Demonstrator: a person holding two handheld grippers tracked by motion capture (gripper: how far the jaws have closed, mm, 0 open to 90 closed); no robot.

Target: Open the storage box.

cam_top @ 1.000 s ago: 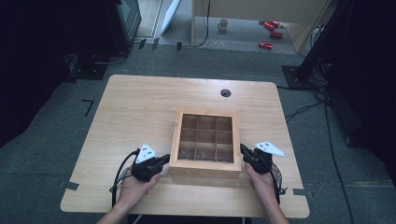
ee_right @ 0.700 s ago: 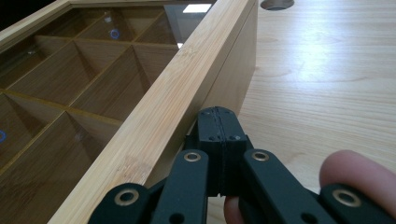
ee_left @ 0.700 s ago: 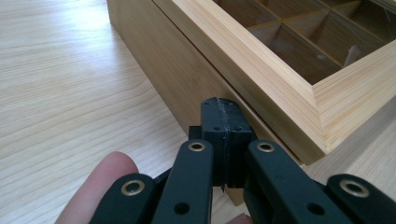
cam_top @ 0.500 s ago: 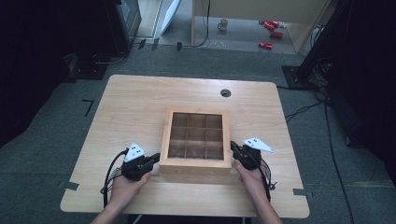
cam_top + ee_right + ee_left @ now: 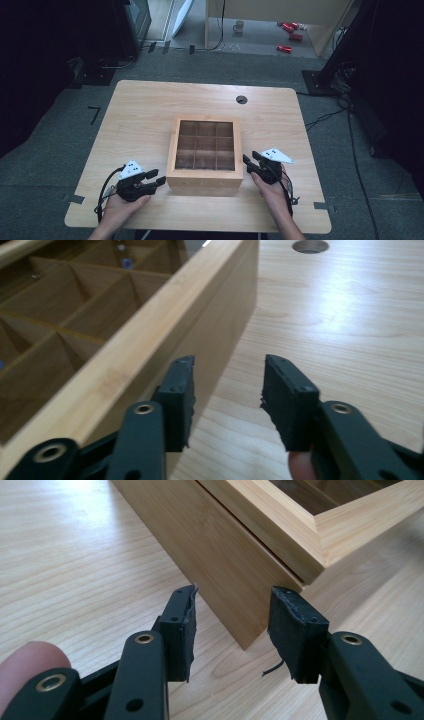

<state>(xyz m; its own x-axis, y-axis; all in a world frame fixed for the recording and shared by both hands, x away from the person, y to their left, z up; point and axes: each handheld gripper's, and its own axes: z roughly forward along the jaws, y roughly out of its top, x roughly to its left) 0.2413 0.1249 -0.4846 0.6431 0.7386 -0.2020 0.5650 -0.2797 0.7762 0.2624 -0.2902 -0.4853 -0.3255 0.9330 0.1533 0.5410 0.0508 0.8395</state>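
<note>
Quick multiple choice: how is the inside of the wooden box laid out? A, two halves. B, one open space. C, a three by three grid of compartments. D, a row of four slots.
C: in the high view the box is split by thin dividers into three rows of three compartments, and the right gripper view shows the same crossing dividers inside it.
</note>
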